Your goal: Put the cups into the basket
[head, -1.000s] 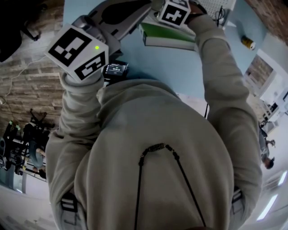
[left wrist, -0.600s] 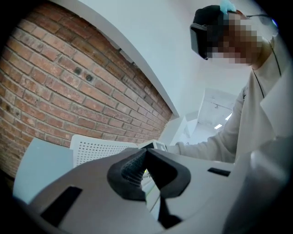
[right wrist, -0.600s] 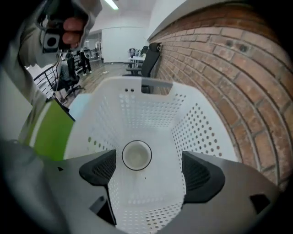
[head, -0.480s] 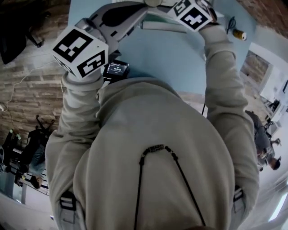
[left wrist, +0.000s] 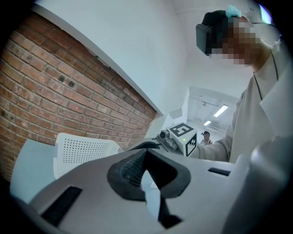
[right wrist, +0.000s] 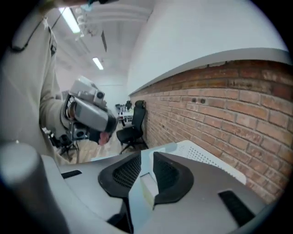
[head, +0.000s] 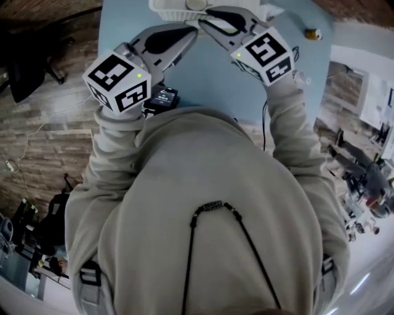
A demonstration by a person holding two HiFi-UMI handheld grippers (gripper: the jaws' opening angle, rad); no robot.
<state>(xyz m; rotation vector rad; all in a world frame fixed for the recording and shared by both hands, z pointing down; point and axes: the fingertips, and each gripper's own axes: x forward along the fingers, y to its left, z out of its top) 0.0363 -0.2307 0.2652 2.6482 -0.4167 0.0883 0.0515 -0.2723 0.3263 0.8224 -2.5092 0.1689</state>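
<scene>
Head view: both tools raised over the light-blue desk (head: pixel 215 80), tips near each other just short of the white perforated basket (head: pixel 175 8) at 12 o'clock on the far edge. A round pale shape lies in the basket at the frame's top; can't confirm it is a cup. Left tool (head: pixel 192 29) points toward 1 o'clock; in its own view the pads (left wrist: pixel 130 167) meet at the tip with nothing between them, basket at 9 o'clock. Right tool (head: pixel 207 15) points toward 10 o'clock; its jaws have just been closing, now a narrow slit apart, empty. Brick wall (right wrist: pixel 238 100) runs behind the basket.
</scene>
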